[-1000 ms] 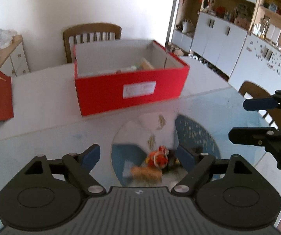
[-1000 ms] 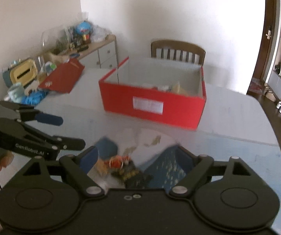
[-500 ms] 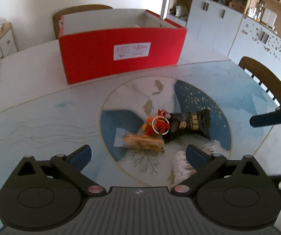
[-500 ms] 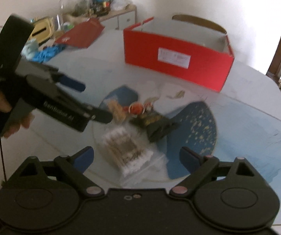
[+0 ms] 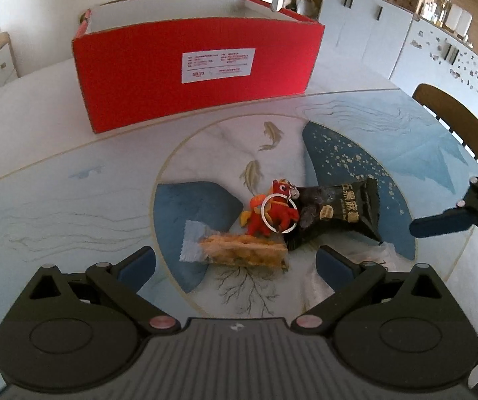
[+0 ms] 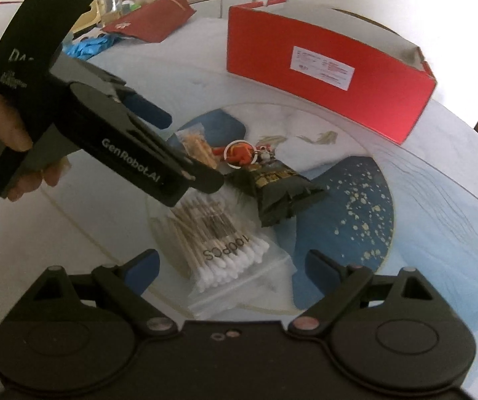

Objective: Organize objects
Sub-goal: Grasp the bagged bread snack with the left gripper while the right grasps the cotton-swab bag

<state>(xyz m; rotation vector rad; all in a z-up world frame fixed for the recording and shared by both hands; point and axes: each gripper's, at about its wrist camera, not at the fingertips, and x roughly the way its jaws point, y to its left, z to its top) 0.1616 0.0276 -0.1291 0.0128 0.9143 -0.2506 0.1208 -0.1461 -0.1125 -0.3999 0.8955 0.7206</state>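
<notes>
Item: left gripper (image 5: 235,263), fingers apart, holding nothing; I had lowered it over the wrapped snack bar (image 5: 239,251) since a second before. Keyring toy (image 5: 272,213) lay at its 12 o'clock, black packet (image 5: 338,211) at 1, red box (image 5: 199,73) beyond. Right gripper (image 6: 232,266), fingers apart, stood over the cotton swabs (image 6: 219,240). Judged: both pickups imminent.
</notes>
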